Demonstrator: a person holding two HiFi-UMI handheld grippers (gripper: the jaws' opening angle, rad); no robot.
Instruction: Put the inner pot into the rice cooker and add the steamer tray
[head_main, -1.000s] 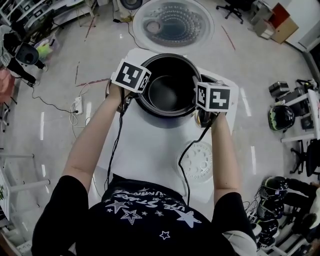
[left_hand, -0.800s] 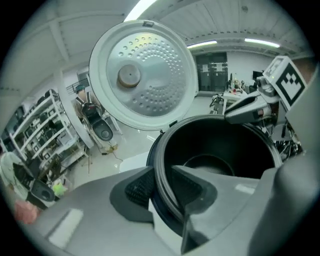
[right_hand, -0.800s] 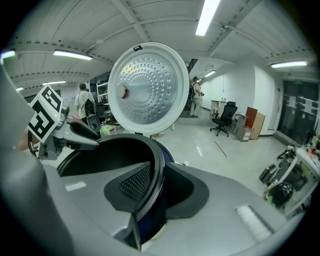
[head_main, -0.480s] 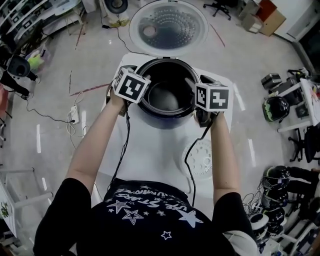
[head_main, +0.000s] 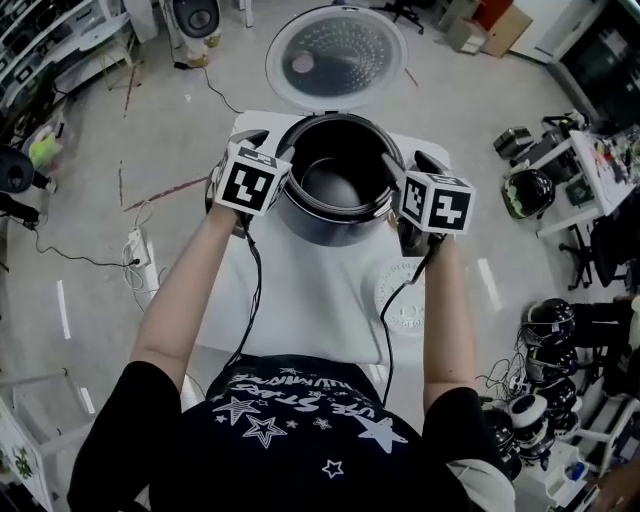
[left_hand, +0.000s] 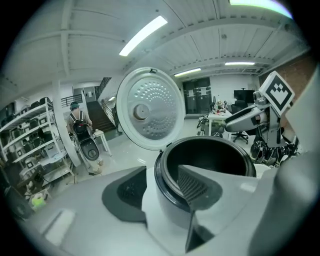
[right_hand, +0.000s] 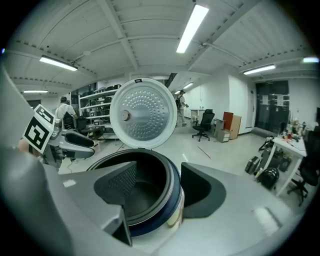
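Observation:
The dark inner pot (head_main: 335, 185) stands at the far end of the white table, in front of the rice cooker's open round lid (head_main: 337, 55). I cannot tell how deep the pot sits in the cooker body. My left gripper (left_hand: 161, 172) grips the pot's left rim (left_hand: 165, 165), one jaw outside and one inside. My right gripper (right_hand: 159, 170) holds the right rim (right_hand: 172, 187) the same way. Both are shut on the rim. The white perforated steamer tray (head_main: 408, 298) lies flat on the table by my right forearm.
The white table (head_main: 300, 290) is small, with floor on all sides. Gripper cables hang over its near edge. A power strip (head_main: 135, 248) lies on the floor at left. Helmets and gear (head_main: 545, 330) crowd the floor at right.
Both grippers stay on the pot's rim. The head view has shifted, so the pot and table sit a little lower and the steamer tray shows more fully.

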